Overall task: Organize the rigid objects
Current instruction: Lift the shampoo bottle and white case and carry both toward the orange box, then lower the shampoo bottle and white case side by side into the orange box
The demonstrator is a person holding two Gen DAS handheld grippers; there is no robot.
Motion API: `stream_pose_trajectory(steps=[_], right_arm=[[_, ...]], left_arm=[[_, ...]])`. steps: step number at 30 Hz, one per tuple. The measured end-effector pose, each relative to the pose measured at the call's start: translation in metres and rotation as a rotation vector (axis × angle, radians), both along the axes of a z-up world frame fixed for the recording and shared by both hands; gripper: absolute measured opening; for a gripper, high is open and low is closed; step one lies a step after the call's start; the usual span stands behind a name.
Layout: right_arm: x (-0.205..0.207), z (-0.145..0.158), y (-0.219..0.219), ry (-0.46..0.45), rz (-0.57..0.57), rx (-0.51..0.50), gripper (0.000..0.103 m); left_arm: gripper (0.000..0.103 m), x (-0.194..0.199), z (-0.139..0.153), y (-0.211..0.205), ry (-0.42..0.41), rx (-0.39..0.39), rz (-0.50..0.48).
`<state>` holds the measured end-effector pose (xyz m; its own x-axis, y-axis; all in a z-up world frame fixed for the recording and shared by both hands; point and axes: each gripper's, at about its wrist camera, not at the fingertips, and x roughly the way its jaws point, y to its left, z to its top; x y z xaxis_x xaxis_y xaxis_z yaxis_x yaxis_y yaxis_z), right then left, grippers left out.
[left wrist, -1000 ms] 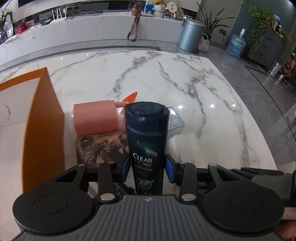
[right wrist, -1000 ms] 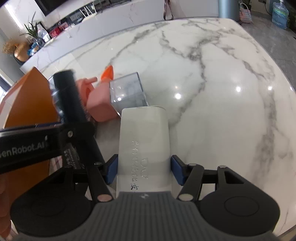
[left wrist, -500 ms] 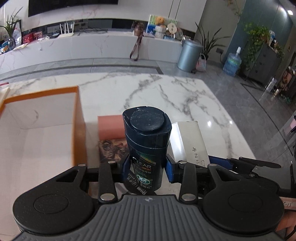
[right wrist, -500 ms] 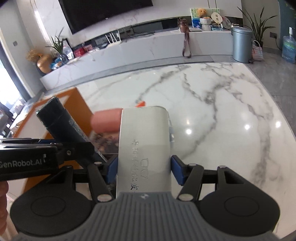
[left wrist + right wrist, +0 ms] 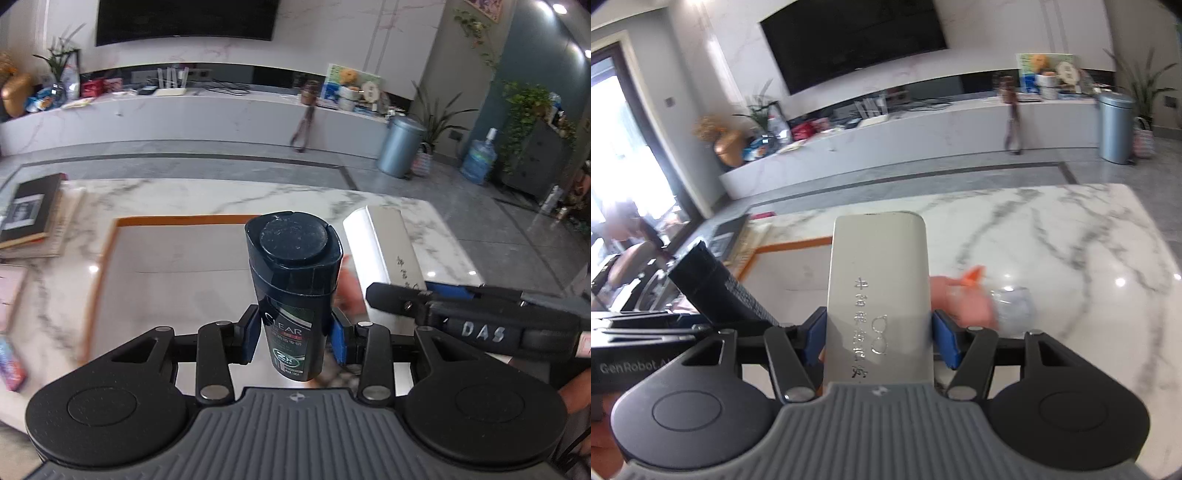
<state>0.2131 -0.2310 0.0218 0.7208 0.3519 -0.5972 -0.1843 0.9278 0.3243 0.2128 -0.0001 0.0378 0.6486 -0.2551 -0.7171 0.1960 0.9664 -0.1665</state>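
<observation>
Both items have been raised from the table and swung toward the orange-rimmed box (image 5: 110,236). The shampoo bottle (image 5: 293,295) is pinched by the left gripper (image 5: 294,334) above the box, and the white case (image 5: 879,295) is clamped by the right gripper (image 5: 879,338) just beside it; placement likely follows.

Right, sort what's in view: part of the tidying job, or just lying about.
Job:
- shampoo bottle, clamped in left gripper
- silver case, clamped in right gripper
- orange-rimmed box
- pink item and clear container on the table

Lying about:
- stacked books
- bin
- water jug
</observation>
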Motion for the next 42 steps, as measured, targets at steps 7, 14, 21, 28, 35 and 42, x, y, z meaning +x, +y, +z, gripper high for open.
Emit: stream_pose_trajectory(steps=[7, 14, 21, 28, 35, 42], right_arm=[[0.030, -0.001, 0.072, 0.046, 0.112, 0.030, 0.061], [0.084, -0.032, 0.125, 0.130, 0.157, -0.007, 0.061], [0.127, -0.071, 0.144, 0.205, 0.186, -0.083, 0.061], [0.145, -0.090, 0.155, 0.223, 0.193, -0.123, 0.061], [0.159, -0.104, 0.159, 0.261, 0.165, -0.107, 0.061], [0.171, -0.110, 0.157, 0.292, 0.128, -0.058, 0.061]], left_arm=[[0.044, 0.027, -0.016, 0.056, 0.080, 0.053, 0.075], [0.044, 0.057, -0.052, 0.074, 0.154, 0.125, 0.020], [0.044, 0.077, -0.086, 0.083, 0.202, 0.184, -0.054], [0.044, 0.101, -0.103, 0.083, 0.224, 0.186, -0.075], [0.044, 0.116, -0.115, 0.075, 0.212, 0.242, -0.084], [0.045, 0.125, -0.120, 0.066, 0.167, 0.337, -0.073]])
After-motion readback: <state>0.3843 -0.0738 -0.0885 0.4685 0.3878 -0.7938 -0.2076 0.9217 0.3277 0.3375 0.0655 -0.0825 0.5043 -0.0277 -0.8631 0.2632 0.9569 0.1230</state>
